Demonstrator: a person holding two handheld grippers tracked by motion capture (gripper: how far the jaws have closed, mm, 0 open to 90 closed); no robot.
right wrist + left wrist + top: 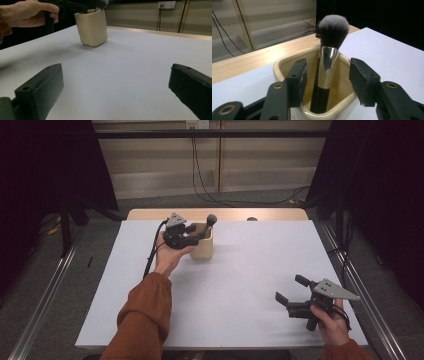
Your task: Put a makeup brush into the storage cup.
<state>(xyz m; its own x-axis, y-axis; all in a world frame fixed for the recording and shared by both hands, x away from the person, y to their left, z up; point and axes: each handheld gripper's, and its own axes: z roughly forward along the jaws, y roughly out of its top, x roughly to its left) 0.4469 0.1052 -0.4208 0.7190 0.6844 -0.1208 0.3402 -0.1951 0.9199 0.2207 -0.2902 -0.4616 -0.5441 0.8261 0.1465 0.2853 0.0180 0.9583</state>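
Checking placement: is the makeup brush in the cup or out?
In. The makeup brush stands handle-down inside the cream cup, bristles up, between the open left gripper.

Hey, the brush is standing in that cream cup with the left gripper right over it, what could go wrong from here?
1. The left gripper has its jaws open on either side of the makeup brush, not pressing it; pulling away carelessly might snag the brush and tip it out.
2. The jaws sit right at the cup rim, so a bump might shift or topple the cup.
3. The brush leans and sticks up above the rim, so it may fall over.
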